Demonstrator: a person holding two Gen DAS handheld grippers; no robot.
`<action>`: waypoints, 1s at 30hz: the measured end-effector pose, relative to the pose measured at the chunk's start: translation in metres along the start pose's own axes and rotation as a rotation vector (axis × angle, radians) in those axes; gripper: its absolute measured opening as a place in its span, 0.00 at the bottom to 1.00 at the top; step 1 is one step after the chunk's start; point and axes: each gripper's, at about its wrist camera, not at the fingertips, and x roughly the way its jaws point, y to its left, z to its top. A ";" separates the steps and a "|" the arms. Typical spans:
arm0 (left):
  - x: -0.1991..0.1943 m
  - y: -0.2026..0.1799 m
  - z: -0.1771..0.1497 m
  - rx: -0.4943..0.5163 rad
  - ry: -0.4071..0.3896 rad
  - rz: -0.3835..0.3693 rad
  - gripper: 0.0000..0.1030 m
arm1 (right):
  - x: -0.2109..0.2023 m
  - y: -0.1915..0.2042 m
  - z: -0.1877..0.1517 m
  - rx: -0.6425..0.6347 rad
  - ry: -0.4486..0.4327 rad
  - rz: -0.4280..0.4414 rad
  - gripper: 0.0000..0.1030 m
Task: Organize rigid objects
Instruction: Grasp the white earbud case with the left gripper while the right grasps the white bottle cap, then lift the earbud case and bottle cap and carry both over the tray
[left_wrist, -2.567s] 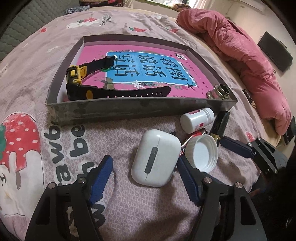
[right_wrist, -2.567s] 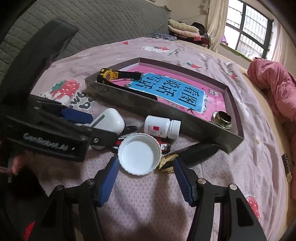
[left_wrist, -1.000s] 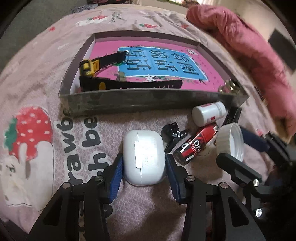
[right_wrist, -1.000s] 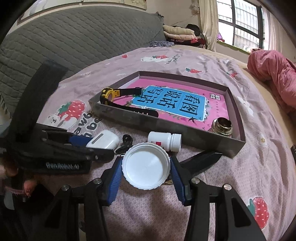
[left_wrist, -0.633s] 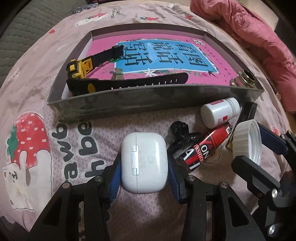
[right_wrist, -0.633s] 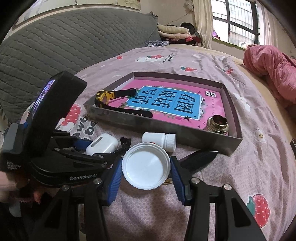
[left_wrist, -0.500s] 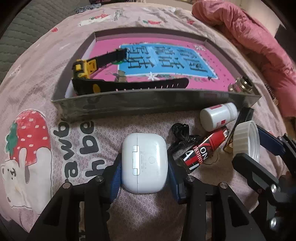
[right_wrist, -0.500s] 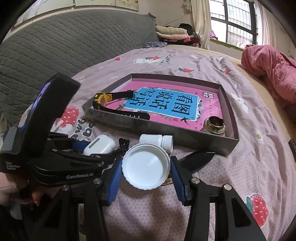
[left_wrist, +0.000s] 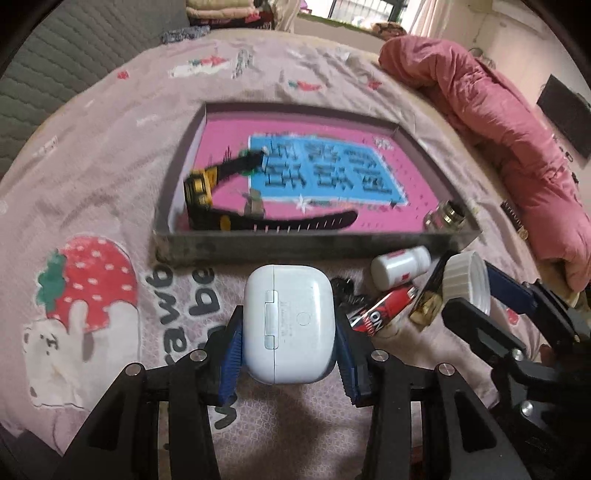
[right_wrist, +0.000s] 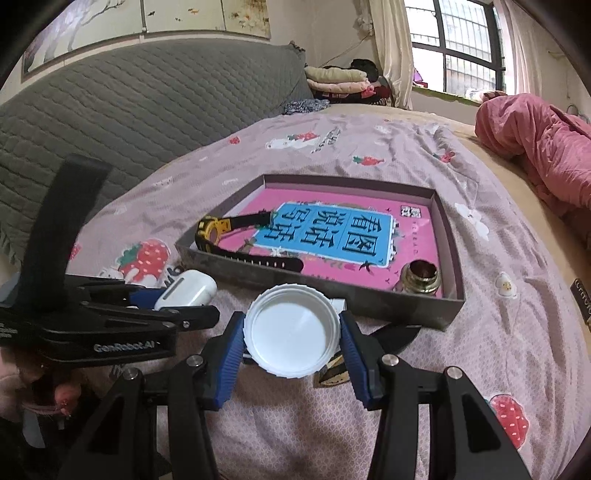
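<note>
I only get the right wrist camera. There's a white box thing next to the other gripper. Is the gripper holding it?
Observer: Yes. The left gripper is shut on the white earbud case, with one blue pad on each side, and the hinge side faces its camera.
Child: What's hiding behind my white lid?
Observer: A small white bottle with a red label, lying on its side by the front wall of the grey box.
Child: Anything else down there?
Observer: A red and black tube lies between the case and your lid.
</note>
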 end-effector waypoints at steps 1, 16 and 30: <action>-0.005 0.000 0.001 0.002 -0.011 0.000 0.44 | -0.001 0.000 0.001 0.001 -0.004 -0.003 0.49; -0.034 -0.003 0.035 0.001 -0.131 -0.014 0.44 | -0.017 -0.006 0.029 -0.011 -0.081 -0.073 0.49; -0.038 0.008 0.072 -0.020 -0.178 -0.018 0.44 | -0.018 -0.020 0.063 0.029 -0.132 -0.098 0.49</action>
